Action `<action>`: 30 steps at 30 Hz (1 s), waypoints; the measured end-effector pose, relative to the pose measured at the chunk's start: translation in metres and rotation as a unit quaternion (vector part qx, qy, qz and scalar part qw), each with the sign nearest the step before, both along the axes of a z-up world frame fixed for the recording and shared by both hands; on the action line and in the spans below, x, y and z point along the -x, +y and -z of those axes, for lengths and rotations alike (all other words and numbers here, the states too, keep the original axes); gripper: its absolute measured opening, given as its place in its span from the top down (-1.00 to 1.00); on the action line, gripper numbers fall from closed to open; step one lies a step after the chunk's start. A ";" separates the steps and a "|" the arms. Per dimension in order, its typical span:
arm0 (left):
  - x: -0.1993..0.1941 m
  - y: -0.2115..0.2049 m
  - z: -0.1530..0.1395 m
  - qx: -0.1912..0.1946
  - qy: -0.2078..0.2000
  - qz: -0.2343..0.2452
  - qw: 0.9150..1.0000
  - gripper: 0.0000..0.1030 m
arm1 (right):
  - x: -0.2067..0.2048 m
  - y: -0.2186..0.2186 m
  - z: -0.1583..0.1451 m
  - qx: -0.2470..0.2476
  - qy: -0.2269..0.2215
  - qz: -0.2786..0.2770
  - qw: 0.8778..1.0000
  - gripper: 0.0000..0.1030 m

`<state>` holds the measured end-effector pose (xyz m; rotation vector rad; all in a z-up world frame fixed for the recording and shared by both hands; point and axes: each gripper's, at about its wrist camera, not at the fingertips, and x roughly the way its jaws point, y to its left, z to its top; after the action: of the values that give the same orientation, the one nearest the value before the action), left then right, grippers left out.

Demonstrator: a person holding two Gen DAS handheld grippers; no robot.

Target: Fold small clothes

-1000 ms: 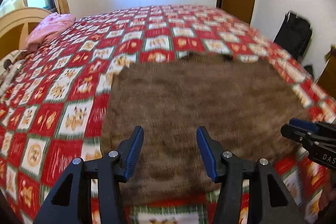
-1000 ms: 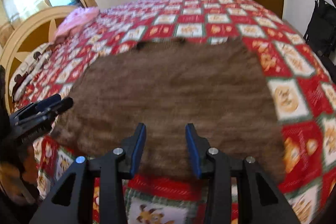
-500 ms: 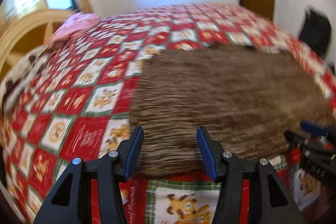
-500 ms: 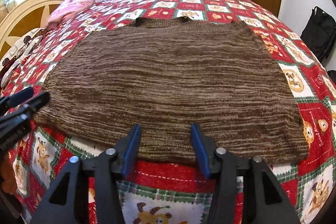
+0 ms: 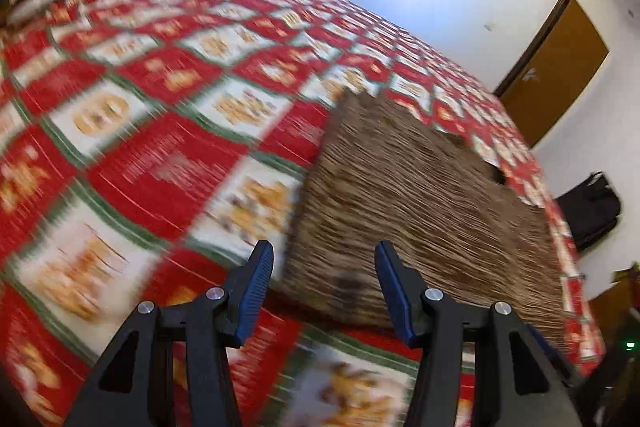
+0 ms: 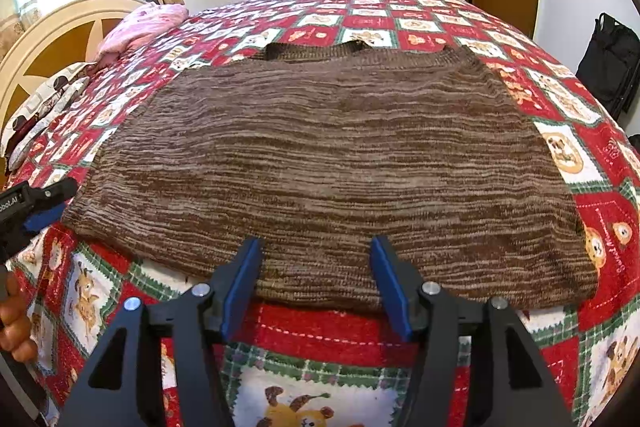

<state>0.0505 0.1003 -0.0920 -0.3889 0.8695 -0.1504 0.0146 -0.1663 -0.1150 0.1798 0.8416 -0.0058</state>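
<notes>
Right wrist view is showing the right tongs [image 6: 316, 259] hanging spread and empty just over the near hem of the sweater [image 6: 332, 155], which is lying flat on the bed [image 6: 600, 163], hem toward the camera and collar at the far side. At the left edge the left tongs [image 6: 40, 201] are sitting just beside the sweater's left hem corner; in their own blurred view the left tongs [image 5: 324, 267] are gaping, holding nothing, with that corner of the sweater [image 5: 420, 211] between the fingers. The knit is looking soft, thick and limp, likely to sag and stretch when lifted, so pinching both hem corners seems best. Farther off, something pink [image 6: 144, 25] is lying by the headboard. No containers are showing.
</notes>
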 end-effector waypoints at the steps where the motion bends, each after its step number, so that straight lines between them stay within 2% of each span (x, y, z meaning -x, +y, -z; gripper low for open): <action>1: 0.000 -0.003 0.002 0.005 0.004 0.001 1.000 -0.05 | 0.000 0.000 0.000 0.000 0.000 0.000 1.000 -0.20; 4: 0.005 -0.007 0.005 0.012 0.008 -0.022 1.000 -0.05 | 0.000 0.001 0.000 0.001 0.000 -0.002 1.000 -0.22; 8: 0.009 0.005 0.007 0.074 0.025 -0.048 0.996 -0.05 | 0.001 0.000 0.000 -0.003 -0.001 -0.003 1.000 -0.25; 11: 0.015 0.011 0.008 0.098 0.037 -0.064 0.992 -0.05 | 0.000 0.002 0.000 0.000 -0.001 -0.007 1.000 -0.28; 16: 0.036 0.009 0.010 0.112 0.039 -0.062 0.991 -0.05 | 0.000 0.001 0.000 -0.006 -0.002 -0.007 1.000 -0.28; 18: 0.031 0.001 0.011 0.097 0.040 -0.055 0.993 -0.05 | 0.000 0.001 0.000 -0.004 -0.002 -0.007 1.000 -0.29; 22: 0.011 -0.003 0.009 0.102 0.021 -0.059 0.993 -0.05 | 0.000 0.001 0.000 -0.004 -0.003 -0.009 1.000 -0.30; 25: -0.002 0.004 0.013 0.133 0.016 -0.084 0.987 -0.03 | 0.000 0.002 0.000 -0.005 -0.003 -0.009 1.000 -0.30; 26: -0.002 0.004 0.013 0.136 0.011 -0.082 0.987 0.08 | 0.000 0.002 -0.001 -0.005 -0.004 -0.009 1.000 -0.30; 27: -0.004 0.003 0.012 0.133 0.006 -0.075 0.988 0.36 | 0.000 0.002 0.000 -0.006 -0.004 -0.009 1.000 -0.30; 30: -0.004 0.004 0.010 0.120 -0.007 -0.067 0.991 0.73 | 0.000 0.001 -0.002 -0.011 -0.004 -0.009 1.000 -0.30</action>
<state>0.0546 0.1040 -0.1023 -0.6685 0.8116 -0.1340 0.0142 -0.1654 -0.1131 0.1935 0.8365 0.0214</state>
